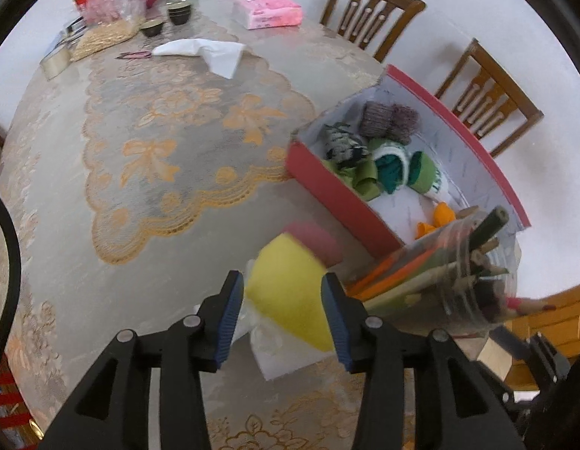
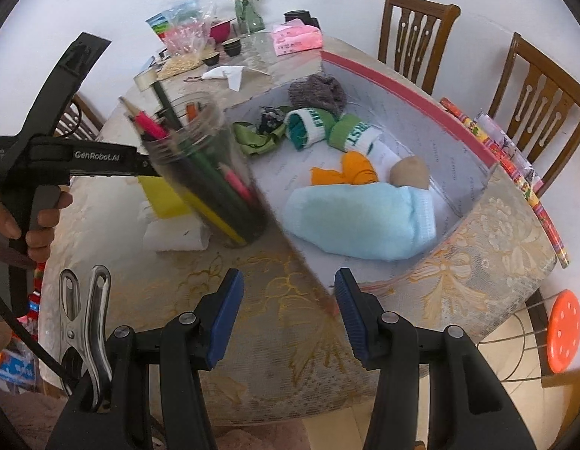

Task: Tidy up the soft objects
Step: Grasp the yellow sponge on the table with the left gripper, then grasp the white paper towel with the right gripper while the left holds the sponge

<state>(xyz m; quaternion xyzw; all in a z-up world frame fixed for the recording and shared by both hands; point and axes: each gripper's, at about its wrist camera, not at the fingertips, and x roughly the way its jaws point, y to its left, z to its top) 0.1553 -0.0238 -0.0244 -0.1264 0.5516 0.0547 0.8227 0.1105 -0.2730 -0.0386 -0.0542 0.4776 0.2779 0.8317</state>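
The left gripper brackets a soft yellow sponge with a pink scouring layer; its ribbed blue pads stand just off the foam, beside the clear plastic pencil jar. The right gripper stands half open and empty above the lace tablecloth. Knitted socks and a fleecy light-blue sock lie inside the red cardboard box.

Two claw-mounted fisheye views, both angled steeply down.
Left view sits close above the tabletop, facing the red box from its left; right view looks from the near edge. Shared: box, pencil jar, yellow sponge.
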